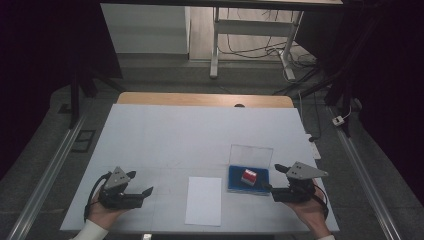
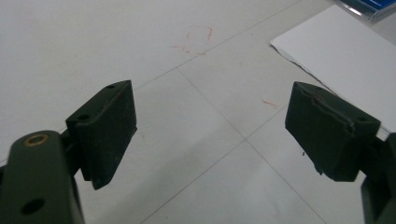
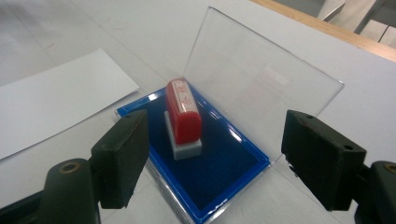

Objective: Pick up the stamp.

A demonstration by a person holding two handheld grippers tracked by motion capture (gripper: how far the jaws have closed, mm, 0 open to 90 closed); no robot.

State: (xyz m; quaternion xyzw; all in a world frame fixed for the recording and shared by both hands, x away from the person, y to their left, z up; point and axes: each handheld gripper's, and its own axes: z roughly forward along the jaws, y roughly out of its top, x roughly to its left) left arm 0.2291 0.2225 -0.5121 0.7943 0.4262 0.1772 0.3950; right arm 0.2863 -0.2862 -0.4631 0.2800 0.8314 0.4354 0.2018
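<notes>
right gripper view looks down on the small red-topped rubber stamp with a grey base (image 3: 183,119), standing upright on the dark blue ink pad in its clear plastic case (image 3: 224,172), lid tilted up behind it. the right gripper (image 3: 215,156) has its fingers (image 3: 122,154) released and spread wide, either side of the stamp, touching nothing. to do it well i'd come down square, clench on the red body above the grey base, and lift straight so the case stays put. the left gripper (image 2: 210,135) rests released over the white desk (image 2: 93,42), beside the white sheet of paper (image 1: 204,200). red characters mark the stamp's label, too small to read
</notes>
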